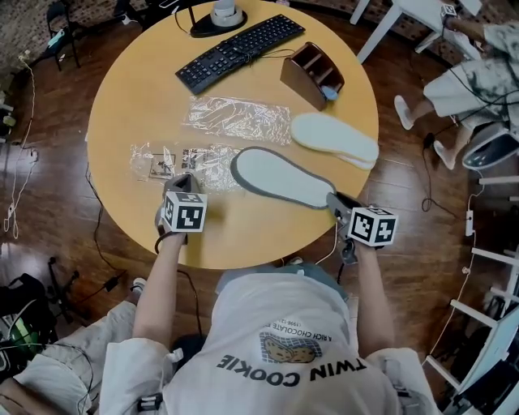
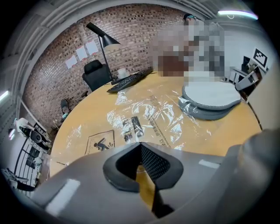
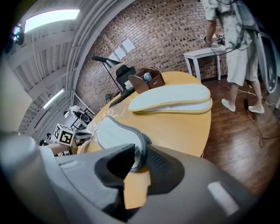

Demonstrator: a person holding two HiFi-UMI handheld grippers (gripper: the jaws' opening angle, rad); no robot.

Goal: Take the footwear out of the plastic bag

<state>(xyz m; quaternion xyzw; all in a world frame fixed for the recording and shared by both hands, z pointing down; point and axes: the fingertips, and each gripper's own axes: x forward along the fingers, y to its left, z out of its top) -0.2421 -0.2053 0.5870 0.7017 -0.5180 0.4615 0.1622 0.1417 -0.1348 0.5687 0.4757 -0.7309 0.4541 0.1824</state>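
At the table [image 1: 122,105]'s near right edge: right gripper [image 1: 334,200], pads clamped on one end of grey slipper [image 1: 280,177]. Lies flat from there toward the table's centre, out of the plastic, far tip just beside the film; contact there not clear.

At the table's near left edge: left gripper [image 1: 183,180], fingertips pressed together on the near edge of bag [image 1: 190,162]. Clear, printed, spread flat toward the table's centre.

Just past the table's centre: second bag [image 1: 237,119], clear, crinkled, flat.

On the table's right side: white slipper [image 1: 334,139], flat, apart from the grey one.

Along the table's far edge: keyboard [image 1: 241,51], black, set at an angle; organiser [image 1: 312,74], wooden, with compartments, toward the far right; lamp base [image 1: 219,20], at the very rim.
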